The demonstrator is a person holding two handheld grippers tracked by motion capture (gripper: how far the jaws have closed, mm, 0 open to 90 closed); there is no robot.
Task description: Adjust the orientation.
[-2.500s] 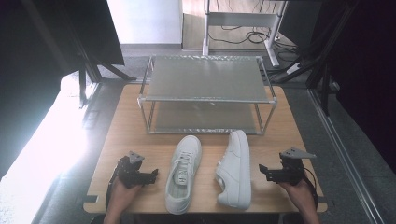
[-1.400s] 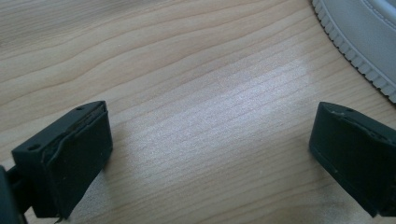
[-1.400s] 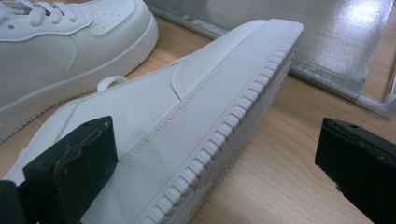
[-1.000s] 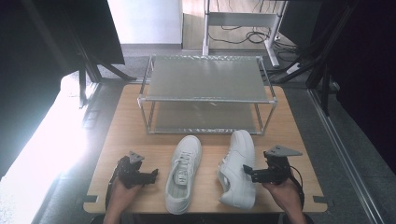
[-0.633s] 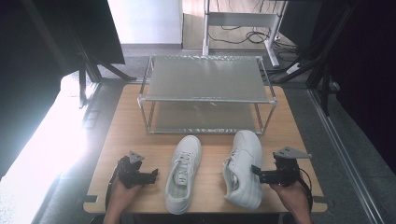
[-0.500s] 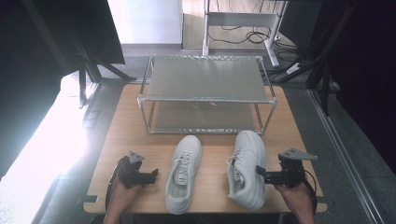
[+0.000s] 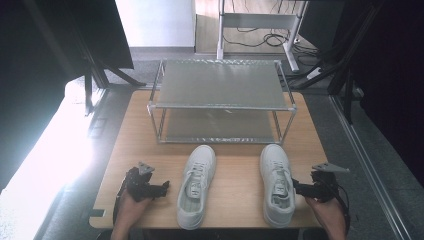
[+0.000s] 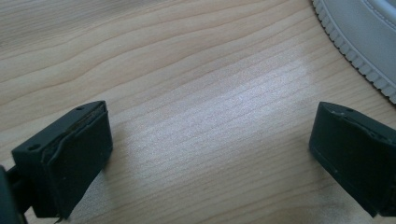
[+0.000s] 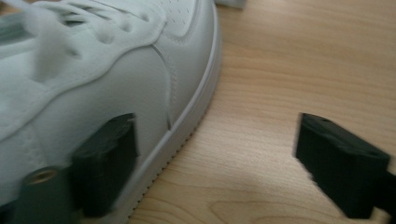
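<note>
In the high view two white shoes lie on the desk point(image 7: 235, 170) in the lower half of the frame, toes pointing up toward the rack point(image 7: 220, 100) at centre. The left shoe point(image 7: 195, 185) sits lower centre, tilted a little; the right shoe point(image 7: 277, 182) lies to its right, well apart from it.

The right tool point(image 7: 299, 187) comes in from the lower right, just beside the right shoe's outer side near the heel. In the right gripper view its jaws stand apart and have just been closing a little: one jaw, lower left, lies against the right shoe's point(image 9: 93, 84) white side above the sole, the other stands clear over bare wood at lower right, so nothing is clamped.

The left tool point(image 7: 164, 187) rests at lower left, near the left shoe but not touching. In the left gripper view its jaws stand wide apart over bare wood, with the left shoe's point(image 8: 359, 32) sole edge in the upper right corner
</note>
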